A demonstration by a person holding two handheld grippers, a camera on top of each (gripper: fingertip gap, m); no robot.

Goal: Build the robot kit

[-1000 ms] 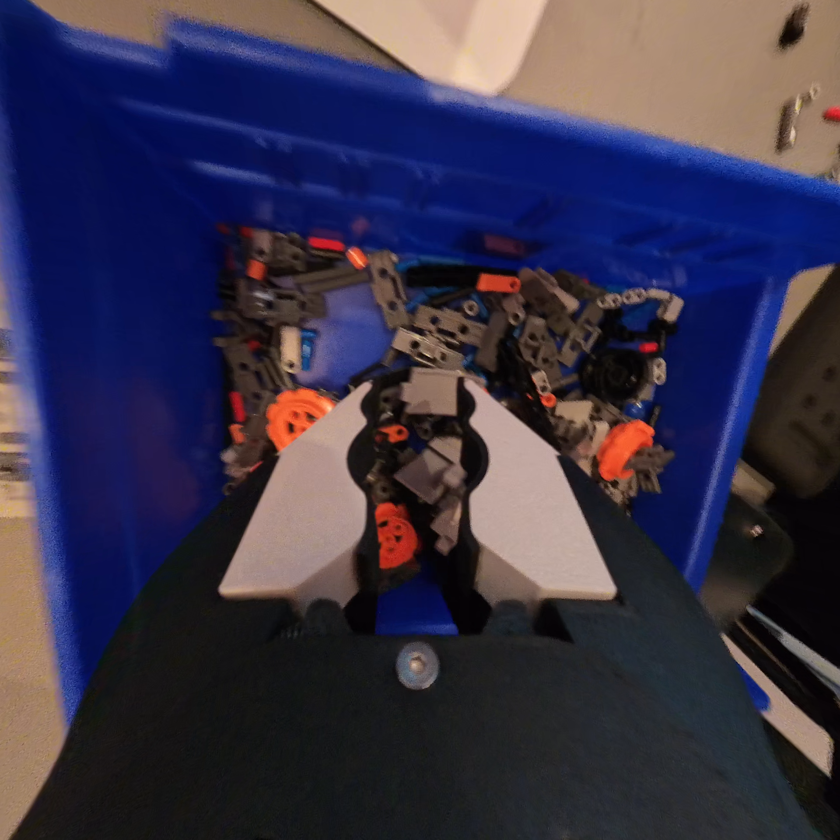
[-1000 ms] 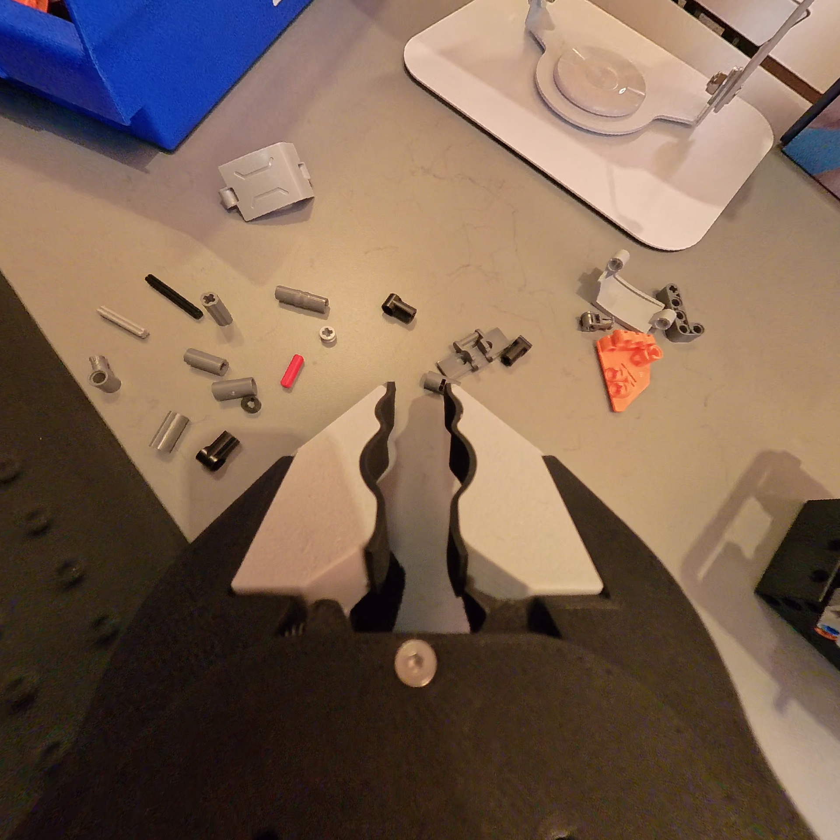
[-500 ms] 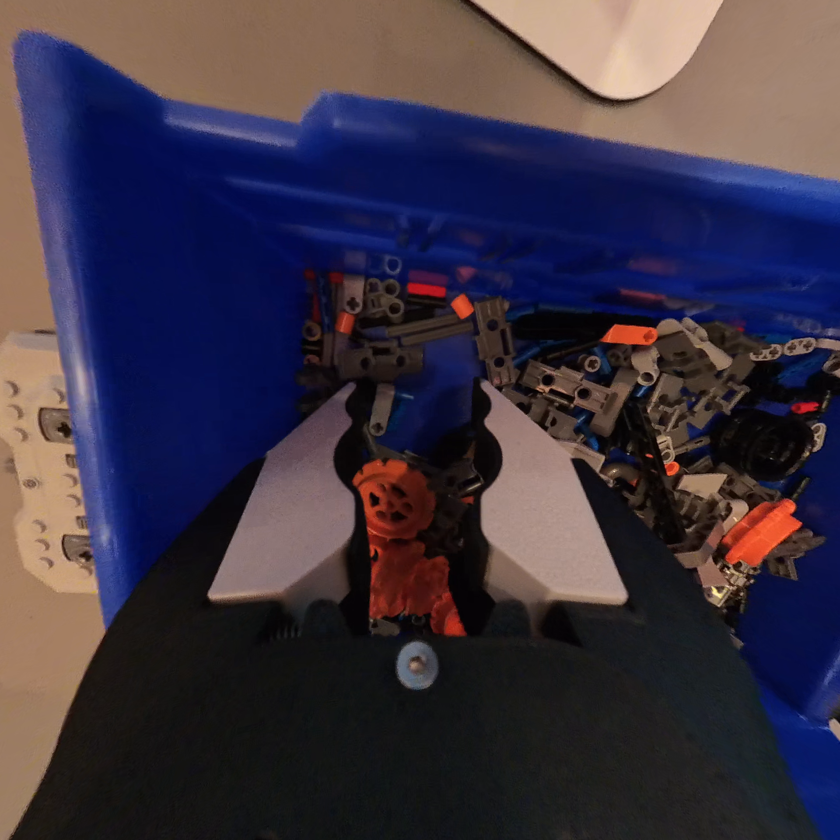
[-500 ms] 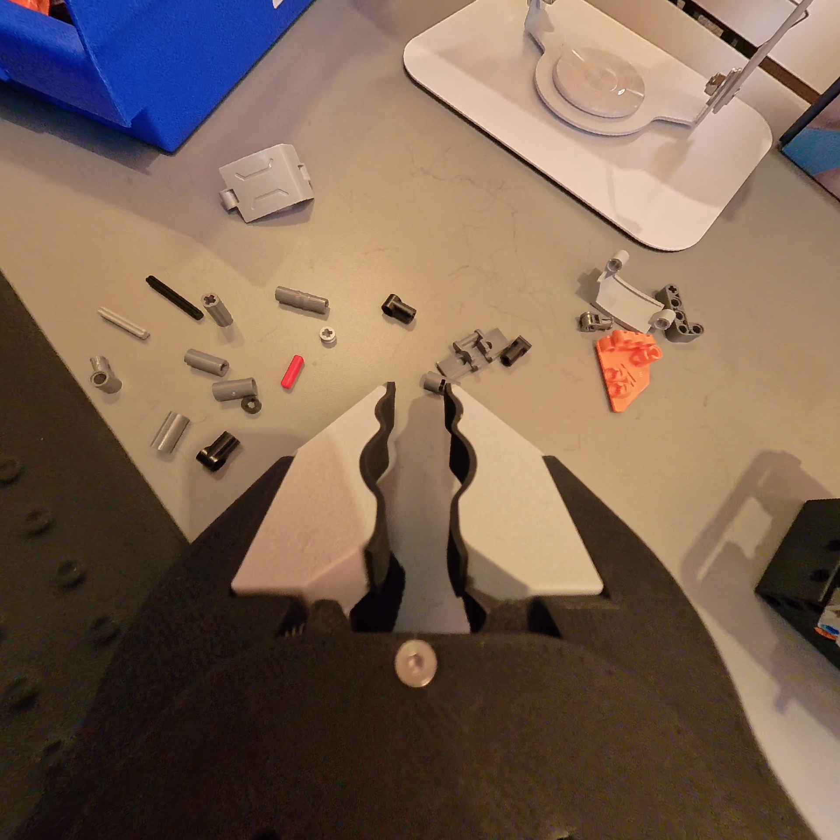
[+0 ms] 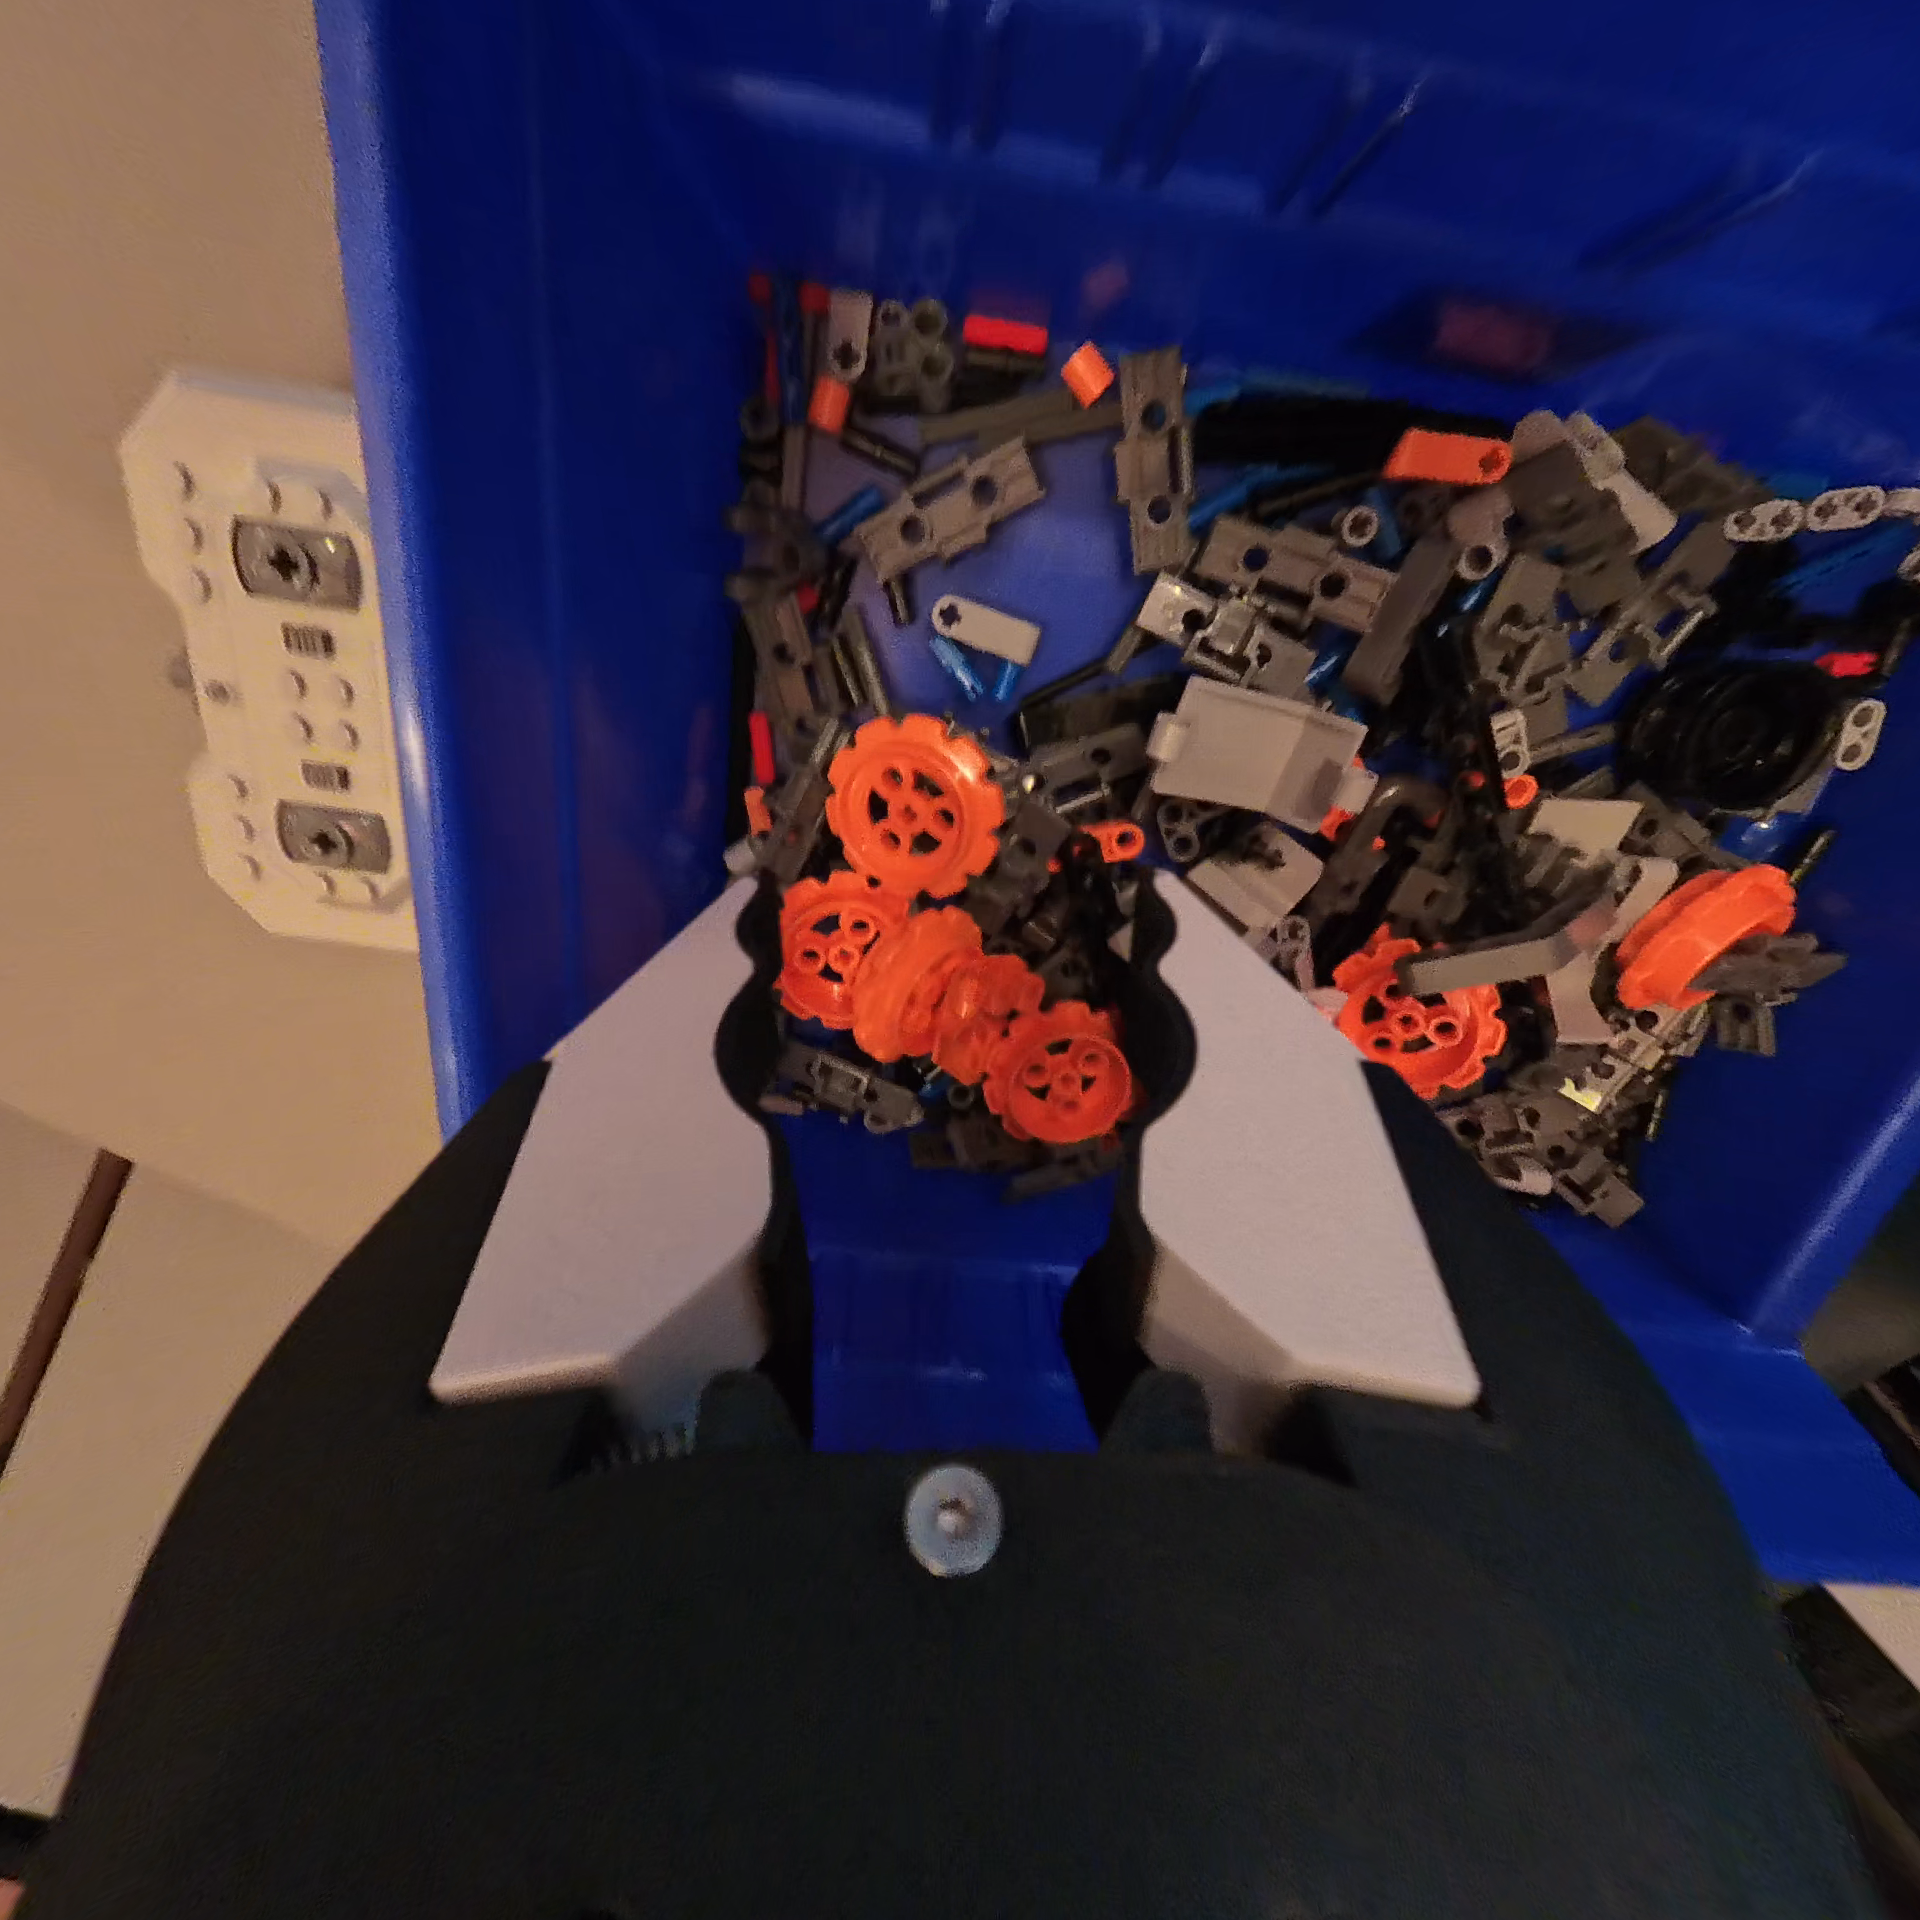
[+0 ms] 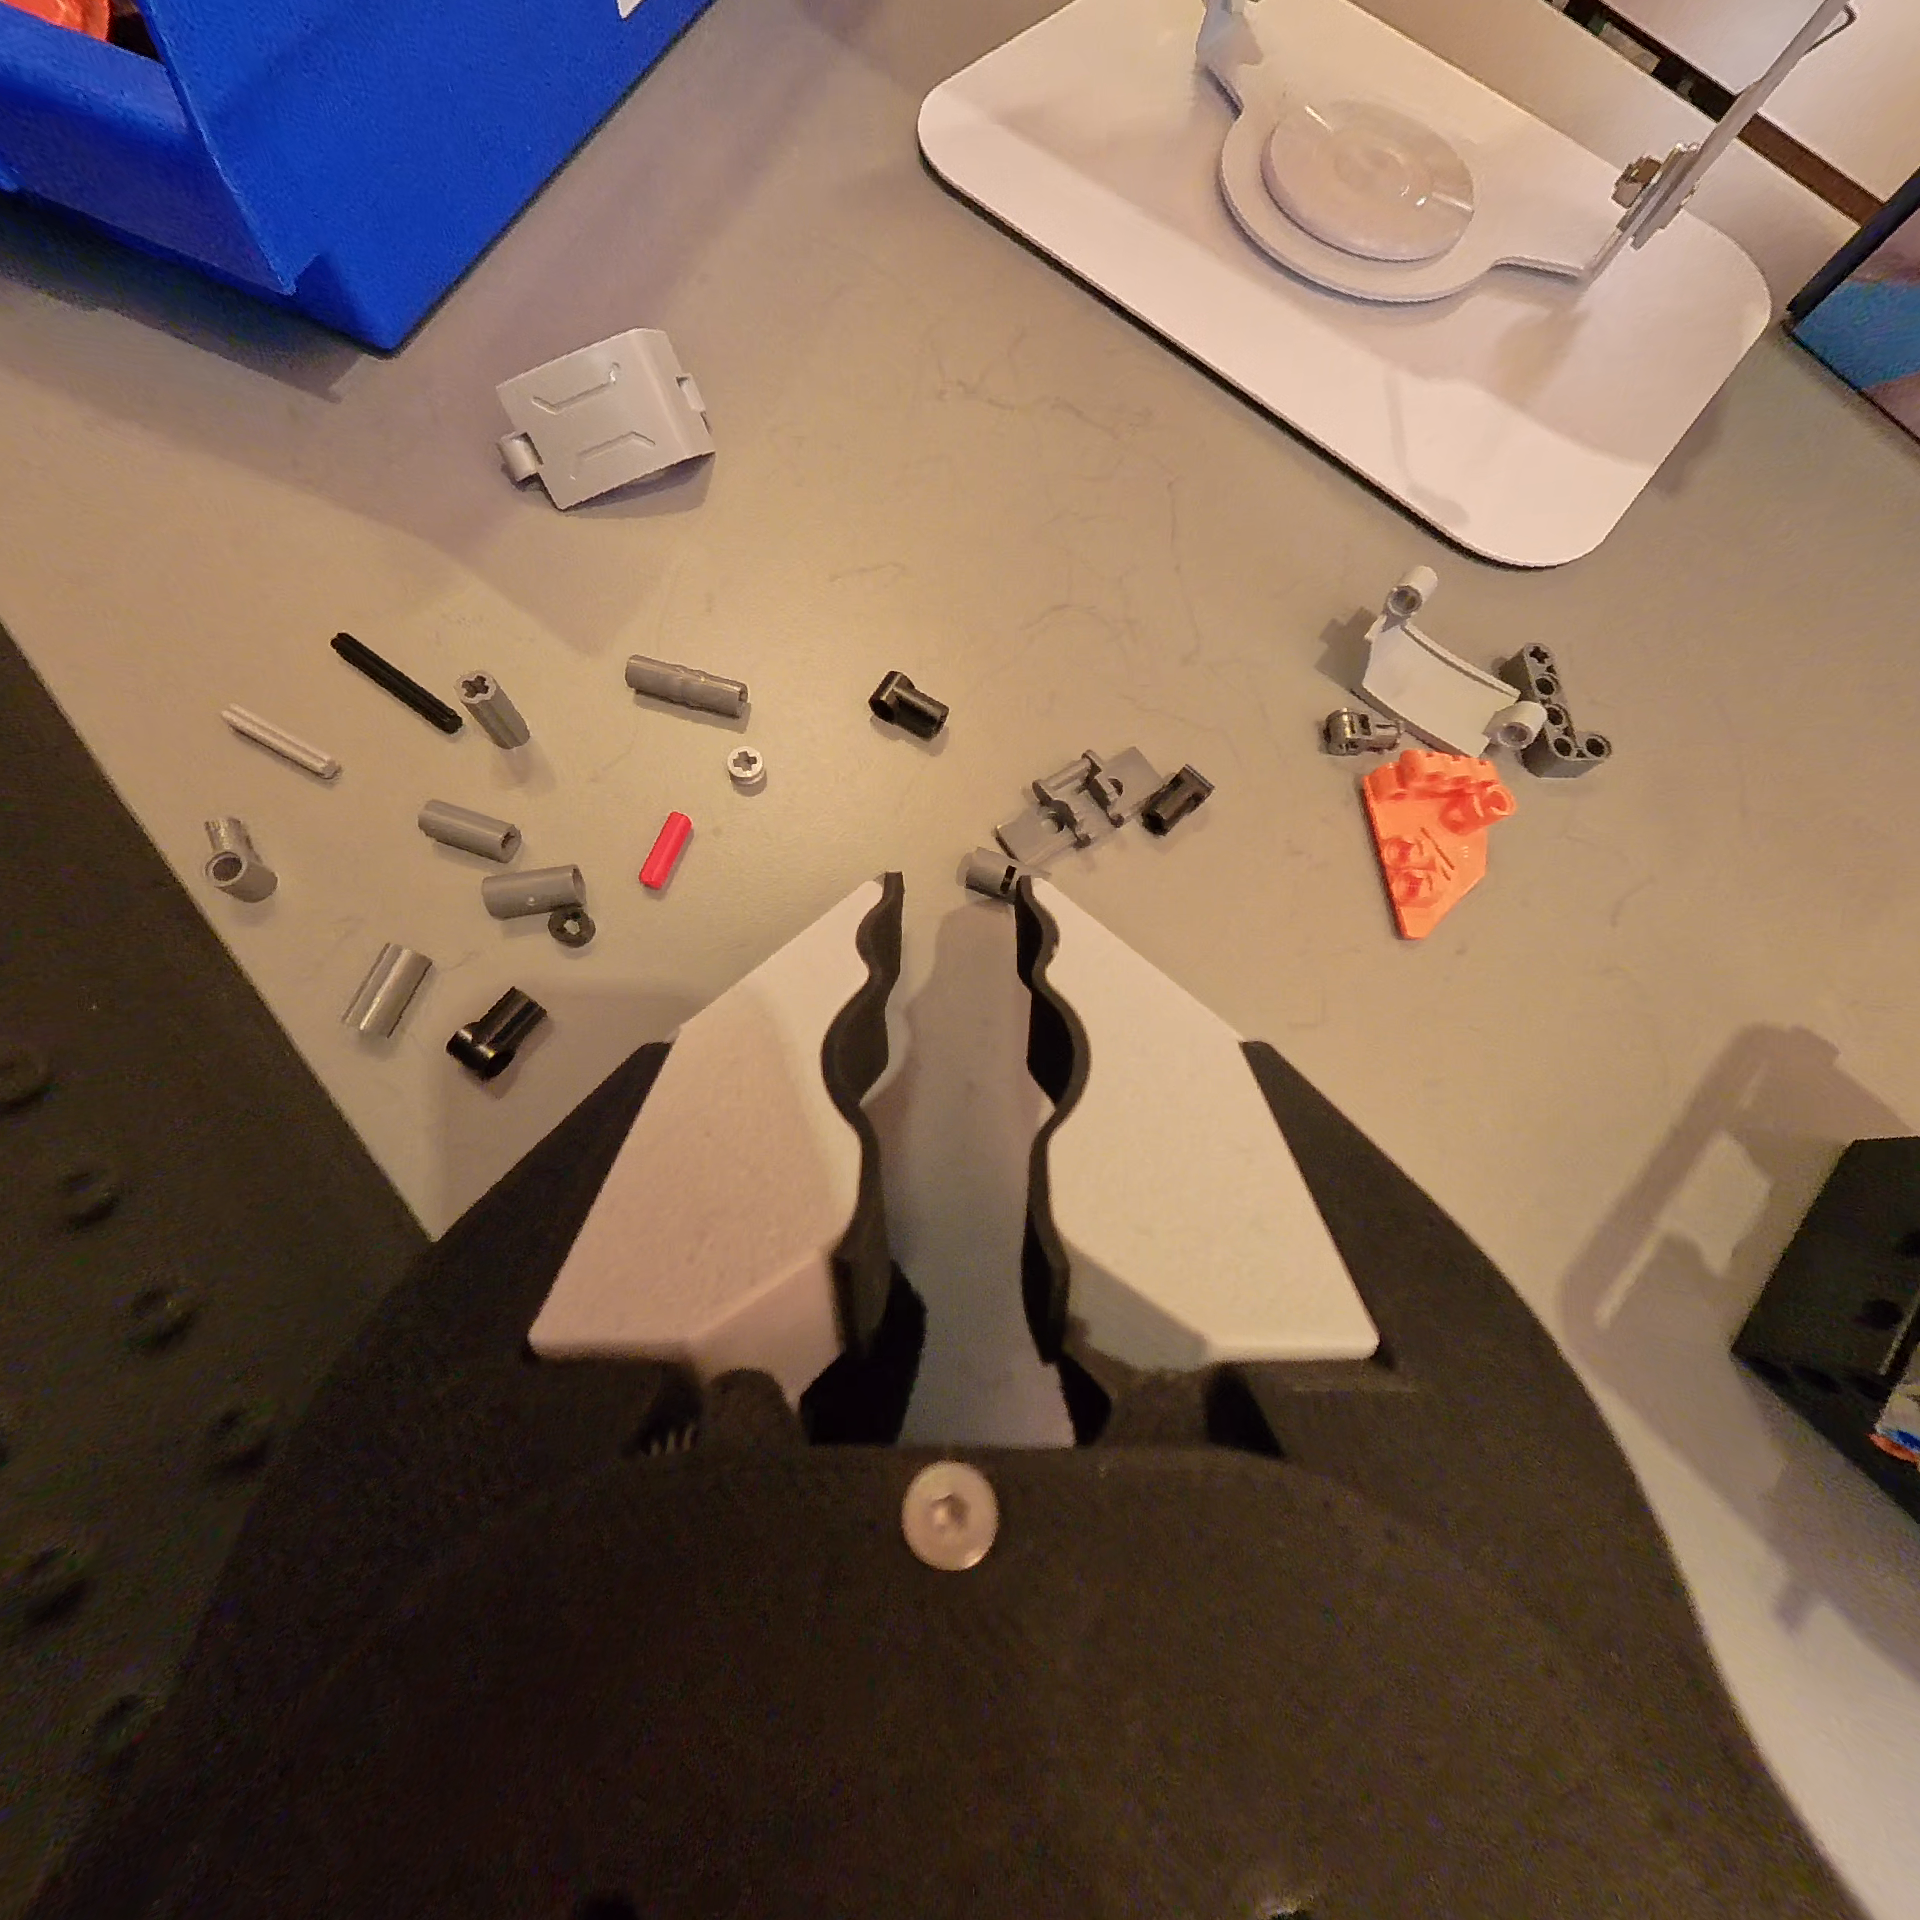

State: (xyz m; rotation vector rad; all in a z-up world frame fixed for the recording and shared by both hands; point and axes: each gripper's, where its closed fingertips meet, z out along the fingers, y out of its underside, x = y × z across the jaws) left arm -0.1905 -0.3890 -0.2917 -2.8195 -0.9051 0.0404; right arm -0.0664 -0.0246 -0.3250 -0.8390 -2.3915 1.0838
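My left gripper [image 5: 951,883] is open and empty, over a blue bin [image 5: 582,499] full of small grey, black and blue building parts. Several orange toothed wheels [image 5: 914,805] lie between and just past its fingertips. A grey panel [image 5: 1252,764] lies to the right of them. My right gripper [image 6: 956,883] is open and empty above a grey table. A small grey connector [image 6: 992,871] lies at its right fingertip. An orange wedge plate [image 6: 1429,836] lies to the right.
Loose grey, black and red pins [image 6: 665,847] are scattered left of the right gripper. A grey curved panel [image 6: 603,416], the blue bin's corner [image 6: 312,156], a white stand base [image 6: 1351,312] and a black block [image 6: 1849,1309] surround it. A white hub block [image 5: 281,665] lies left of the bin. The left gripper's tips are roughly 40 centimetres from the right gripper's.
The left gripper moved to the left side of the bin and drew back, its jaws opened wider, and the orange wheels now lie at its tips. The right gripper stayed still.
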